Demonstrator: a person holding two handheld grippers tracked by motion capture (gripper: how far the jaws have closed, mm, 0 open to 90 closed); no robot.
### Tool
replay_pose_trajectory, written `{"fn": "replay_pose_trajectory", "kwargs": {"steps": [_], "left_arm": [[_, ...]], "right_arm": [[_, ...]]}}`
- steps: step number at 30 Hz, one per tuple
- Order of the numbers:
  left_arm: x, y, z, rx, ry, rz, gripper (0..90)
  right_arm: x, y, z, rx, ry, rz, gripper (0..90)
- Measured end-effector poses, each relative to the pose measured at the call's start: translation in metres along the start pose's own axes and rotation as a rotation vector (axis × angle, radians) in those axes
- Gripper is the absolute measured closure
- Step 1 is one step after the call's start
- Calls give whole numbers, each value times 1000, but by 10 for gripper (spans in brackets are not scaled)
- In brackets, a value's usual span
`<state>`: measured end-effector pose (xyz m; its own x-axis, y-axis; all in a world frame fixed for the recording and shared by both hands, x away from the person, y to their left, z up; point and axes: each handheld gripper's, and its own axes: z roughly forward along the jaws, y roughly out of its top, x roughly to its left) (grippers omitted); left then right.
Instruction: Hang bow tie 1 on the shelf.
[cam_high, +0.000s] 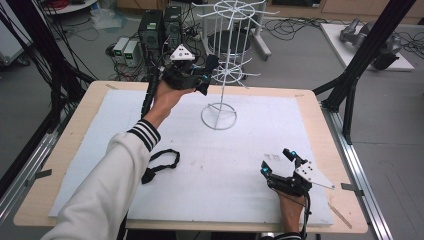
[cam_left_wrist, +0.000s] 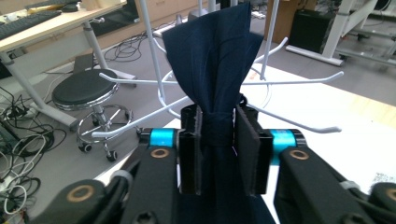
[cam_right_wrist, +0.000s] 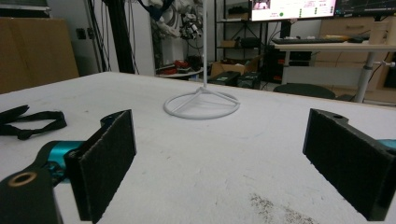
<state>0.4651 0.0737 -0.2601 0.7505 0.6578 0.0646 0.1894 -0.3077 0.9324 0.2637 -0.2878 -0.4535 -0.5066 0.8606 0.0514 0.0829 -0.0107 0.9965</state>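
My left gripper is raised beside the white wire rack, shut on a dark navy cloth. In the left gripper view the cloth is pinched between the two pads and fans out upward in front of the rack's horizontal prongs. A black strap lies on the white mat at the left. My right gripper rests low at the mat's front right, open with nothing between its pads. Its view shows the rack's ring base and the black strap.
The mat covers a wooden table. Black frame posts stand at the right edge. Behind the table are a stool, computer boxes and floor cables. A printed label lies by the right gripper.
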Motion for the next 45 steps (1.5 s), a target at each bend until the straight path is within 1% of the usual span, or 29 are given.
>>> {"fn": "replay_pose_trajectory", "kwargs": {"steps": [2, 3, 5, 7, 8, 10, 15, 19, 23, 24, 28, 30, 33, 34, 36, 39, 42, 43, 44, 45], "left_arm": [[0, 0, 0, 0, 3, -10, 599], [1, 0, -1, 3, -5, -17, 560], [2, 0, -2, 5, 2, -22, 491], [2, 0, -3, -2, -8, -35, 395], [3, 0, -5, -5, -12, -37, 370], [3, -1, -8, -27, -17, -35, 339], [5, -2, -17, -53, -36, -58, 259], [7, -5, -26, -68, -46, -57, 238], [10, -12, -39, -100, -57, -65, 215], [11, -15, -43, -115, -58, -66, 212], [14, -24, -59, -151, -66, -60, 199], [15, -31, -70, -180, -76, -56, 195], [18, -43, -83, -211, -76, -55, 192], [19, -48, -87, -213, -70, -57, 192], [22, -59, -96, -232, -67, -63, 191], [25, -74, -108, -240, -57, -64, 190], [26, -92, -123, -265, -44, -62, 188], [26, -97, -127, -265, -36, -56, 188], [25, -102, -131, -263, -35, -49, 187], [24, -106, -133, -265, -35, -52, 187]], "right_arm": [[0, 0, 0, 0, 0, 1, 88], [0, 0, 0, 0, 0, 1, 88], [0, 0, 0, 2, -1, 1, 88], [0, 0, 0, 1, -1, 2, 88], [0, 0, 0, 1, 0, 1, 88], [0, 0, 0, 0, -1, 0, 88], [0, 0, 0, 3, -1, 1, 88], [0, 0, 0, 2, -1, 2, 88], [0, 0, 0, 3, -2, 3, 88], [0, 0, 0, 3, -2, 3, 88], [0, 0, 0, 4, -5, 1, 88], [0, 0, 0, 2, -4, -3, 88], [1, 0, 0, 3, -5, -6, 88], [1, 0, 0, 7, -4, -5, 88], [0, 0, 0, 5, -6, -9, 88], [1, 0, 0, 11, -3, -3, 88], [1, 0, 0, 6, -5, -9, 88], [0, 0, 0, 7, -5, -11, 88], [1, 0, 0, 10, -5, -2, 88], [1, 0, 0, 7, -6, -6, 88]]}}
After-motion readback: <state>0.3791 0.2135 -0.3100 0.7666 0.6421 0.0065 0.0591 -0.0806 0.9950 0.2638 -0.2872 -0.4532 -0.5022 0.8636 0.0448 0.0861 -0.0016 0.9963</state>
